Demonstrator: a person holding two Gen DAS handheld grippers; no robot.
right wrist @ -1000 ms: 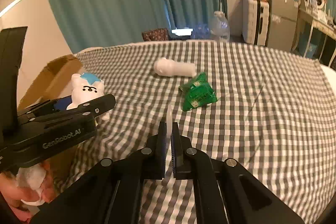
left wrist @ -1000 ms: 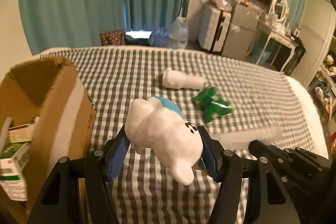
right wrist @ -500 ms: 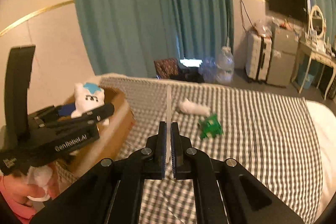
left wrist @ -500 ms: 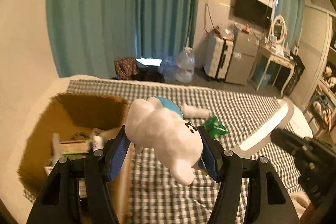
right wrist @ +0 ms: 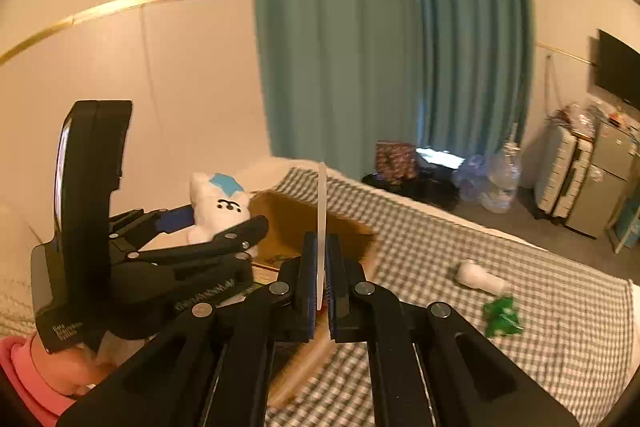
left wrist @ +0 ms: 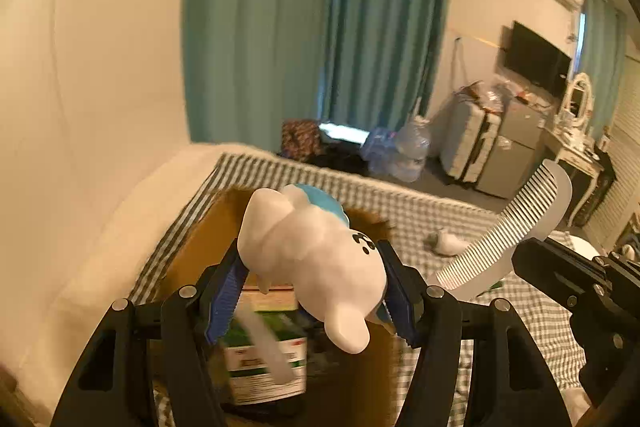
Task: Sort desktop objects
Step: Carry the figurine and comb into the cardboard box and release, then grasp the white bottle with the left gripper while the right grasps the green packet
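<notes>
We hold the white figurine [left wrist: 316,255] (a rounded toy with a blue patch and small black marks) clamped between the blue pads of the left gripper [left wrist: 314,291], lifted above the open cardboard box [left wrist: 192,251]; the right wrist view shows the same toy [right wrist: 218,205] over the box's near-left side; the white comb [right wrist: 321,235] stands edge-on between the fingers of the right gripper [right wrist: 319,287], which is closed on its lower part, and in the left wrist view that comb [left wrist: 508,223] slants up to the right, teeth toward us, above the cloth; inside the box we see a green and white carton [left wrist: 260,355] and other packs, blurred; the box sits at the left end of the checked cloth [right wrist: 520,307]; farther out on the cloth lie a white bottle [right wrist: 480,277] on its side and, just beside it, a crumpled green packet [right wrist: 500,317], both well apart from the box; beyond the bed hang teal curtains [right wrist: 360,47], with a large water jug [right wrist: 500,183] on the floor near them
</notes>
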